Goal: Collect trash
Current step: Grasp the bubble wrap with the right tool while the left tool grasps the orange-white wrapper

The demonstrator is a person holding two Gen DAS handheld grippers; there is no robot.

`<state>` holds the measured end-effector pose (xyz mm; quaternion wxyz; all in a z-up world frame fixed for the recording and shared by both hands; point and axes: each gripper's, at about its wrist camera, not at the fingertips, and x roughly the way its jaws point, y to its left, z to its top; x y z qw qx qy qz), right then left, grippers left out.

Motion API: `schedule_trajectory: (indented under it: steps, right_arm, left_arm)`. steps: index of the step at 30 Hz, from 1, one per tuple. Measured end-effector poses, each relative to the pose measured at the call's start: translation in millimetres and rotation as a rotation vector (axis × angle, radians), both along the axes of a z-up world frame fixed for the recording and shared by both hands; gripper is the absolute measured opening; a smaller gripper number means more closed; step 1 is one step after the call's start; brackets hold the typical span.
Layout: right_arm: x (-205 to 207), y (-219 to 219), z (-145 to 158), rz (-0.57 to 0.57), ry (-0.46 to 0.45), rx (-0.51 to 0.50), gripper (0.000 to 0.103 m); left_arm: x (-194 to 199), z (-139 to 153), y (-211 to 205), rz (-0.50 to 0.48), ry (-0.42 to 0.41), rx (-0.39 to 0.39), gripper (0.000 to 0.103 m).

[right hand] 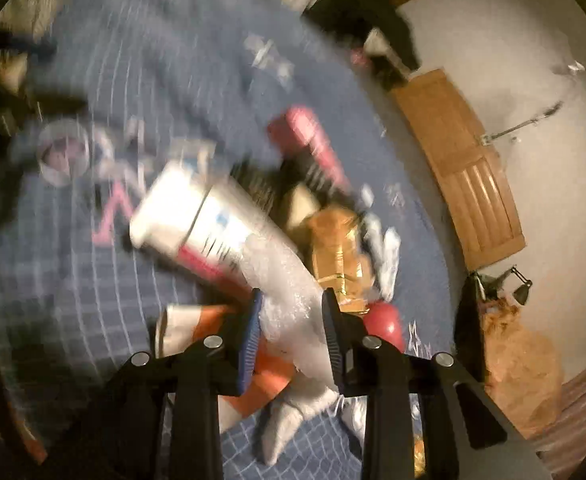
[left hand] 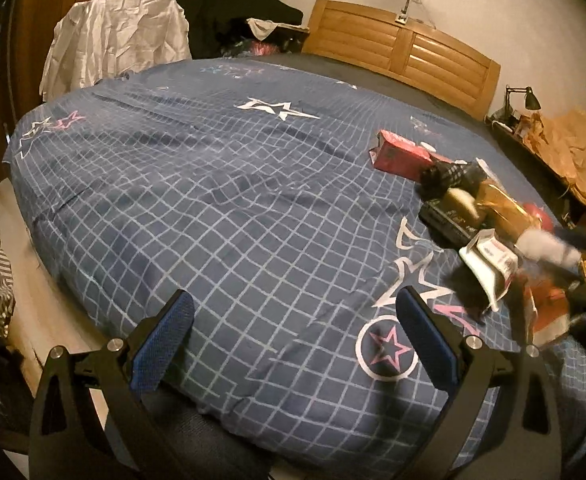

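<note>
**Right Claw Grabbed a Crinkly Wrapper on the Bed**

Close to the right camera, the right gripper (right hand: 291, 332) was squeezed tight on a crinkly white plastic wrapper (right hand: 281, 292). Its two fingers pressed on both sides of it. The wrapper ran up and left to a white tube-shaped pack with a red stripe (right hand: 197, 220), which looked blurry. Under it lay an orange and white packet (right hand: 209, 320). Just past the claw sat a shiny gold wrapper (right hand: 339, 248) and a round red thing (right hand: 385, 320). Farther off lay a long pink-red box (right hand: 309, 140).

Over the near part of the bed, the left gripper (left hand: 293, 336) had its blue fingers wide apart with nothing between them. It hung above the dark blue checked bedcover with stars (left hand: 213, 200). All the trash lay in a heap at the right side of the bedcover. Behind the bed stood a wooden headboard (left hand: 405, 48), and a crumpled white cloth (left hand: 117, 36) was draped at the far left.
</note>
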<state>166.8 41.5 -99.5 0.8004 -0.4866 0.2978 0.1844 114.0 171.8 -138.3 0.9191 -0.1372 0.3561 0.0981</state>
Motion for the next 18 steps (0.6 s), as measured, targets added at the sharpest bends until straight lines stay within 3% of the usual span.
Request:
schedule_trajectory:
  steps: [3,5,6,9,12,15,18]
  right_arm:
    - [-5.3,-20.2,39.2,-0.034,-0.057,0.146,0.031]
    - [-11.2,-51.3,79.5,-0.104,-0.093,0.316,0.031]
    - [-16.4,-74.0,101.1,-0.156,-0.114,0.422,0.031]
    - [-31.5,-122.7,127.6,-0.261,-0.136,0.604,0.031]
    - [-59.7,-169.3,123.0,-0.371,-0.087,0.77,0.031]
    - [-86.0,-197.4,88.9,-0.471,0.003,0.852,0.031]
    - [-105.8,-216.5,59.7,-0.539,0.082,0.914,0.031]
  left_arm:
    - [1.7,4.1,-5.2,-0.034,-0.02,-0.009,0.098]
    - [2.2,10.4,-13.9,-0.08,-0.042,-0.017,0.098]
    - [2.9,14.0,-20.1,-0.113,-0.052,-0.024,0.098]
    - [3.5,30.3,-50.9,-0.26,-0.094,-0.045,0.098]
    - [5.8,39.0,-89.7,-0.439,-0.111,-0.094,0.098]
    - [20.0,34.7,-131.6,-0.581,-0.053,-0.156,0.098]
    - [36.2,20.5,-163.5,-0.604,0.013,-0.131,0.098]
